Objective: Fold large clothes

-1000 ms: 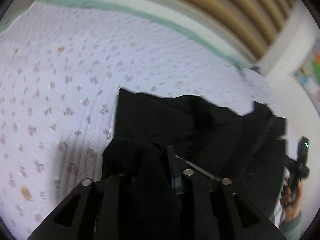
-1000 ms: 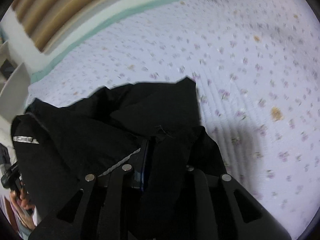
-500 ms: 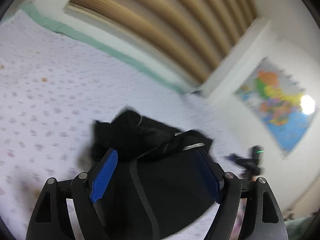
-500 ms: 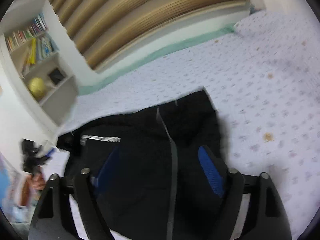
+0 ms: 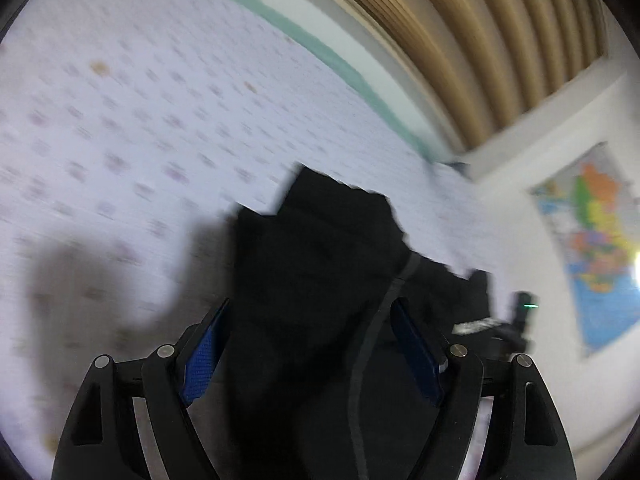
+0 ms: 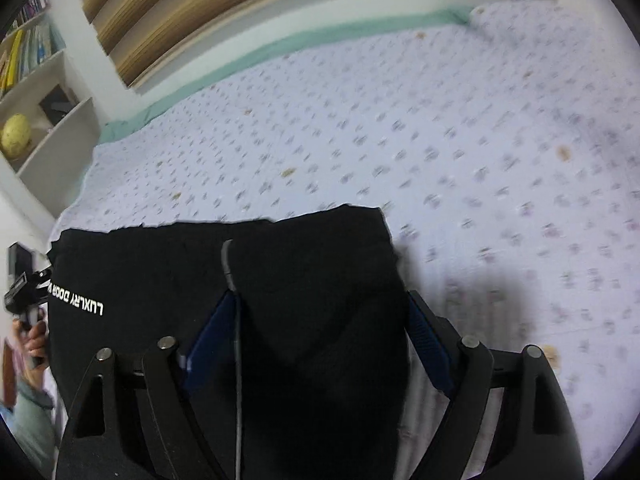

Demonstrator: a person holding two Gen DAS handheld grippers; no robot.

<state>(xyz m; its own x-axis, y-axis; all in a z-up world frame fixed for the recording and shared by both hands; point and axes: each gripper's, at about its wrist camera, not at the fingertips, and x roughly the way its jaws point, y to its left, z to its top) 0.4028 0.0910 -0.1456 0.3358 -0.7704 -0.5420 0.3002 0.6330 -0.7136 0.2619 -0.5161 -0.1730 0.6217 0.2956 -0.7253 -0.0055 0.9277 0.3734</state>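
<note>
Lying on my floral bedspread (image 6: 440, 128) is one black garment (image 6: 304, 280), bunched flat near the bed's near edge, with a grey seam stripe (image 6: 239, 360) running down it. White lettering (image 6: 76, 303) on it, seen upside down, reads "LUXLRY DOOR" before it cuts off. My left gripper (image 5: 310, 344) has its jaws spread wide, having just let go; the cloth lies between the two blue pads (image 5: 202, 356) but neither presses it. My right gripper (image 6: 320, 336) has its jaws apart too, lately narrowing a little, with the cloth loose between them. Beyond stand one slatted wooden headboard (image 6: 240, 4), one wall map (image 5: 592, 240) and a bookshelf (image 6: 36, 92) holding one yellow ball (image 6: 16, 134) and books too blurred to count.
</note>
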